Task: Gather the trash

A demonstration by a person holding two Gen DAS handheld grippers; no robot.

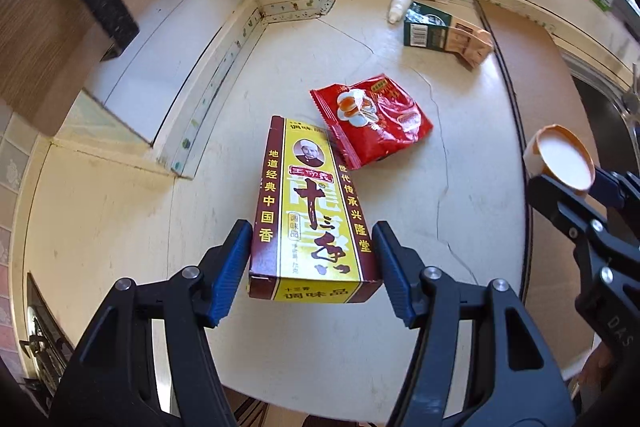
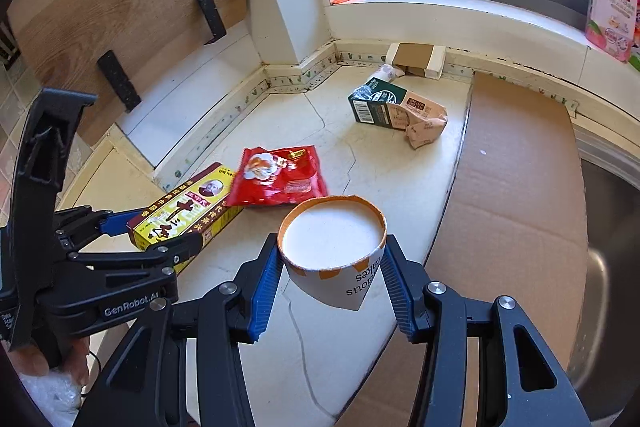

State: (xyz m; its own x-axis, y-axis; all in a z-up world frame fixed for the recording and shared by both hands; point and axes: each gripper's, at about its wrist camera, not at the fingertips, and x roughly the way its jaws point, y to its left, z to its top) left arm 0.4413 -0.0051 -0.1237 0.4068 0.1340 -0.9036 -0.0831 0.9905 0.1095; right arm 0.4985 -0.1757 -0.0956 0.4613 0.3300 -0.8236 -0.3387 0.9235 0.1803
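While we hold the box (image 1: 310, 215) in the left hand-held gripper (image 1: 312, 267) and the cup (image 2: 334, 247) in the right hand-held gripper (image 2: 330, 287), both above the surface (image 1: 400, 195), binning looks next; red wrapper (image 1: 370, 119) remains.

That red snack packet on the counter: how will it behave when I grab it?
The red snack packet looks crinkled and flattish, so it is probably floppy and light and may sag from one pinched edge. Its glossy film could slip between the pads. One edge overlaps the yellow spice box, so lifting the box may drag it.
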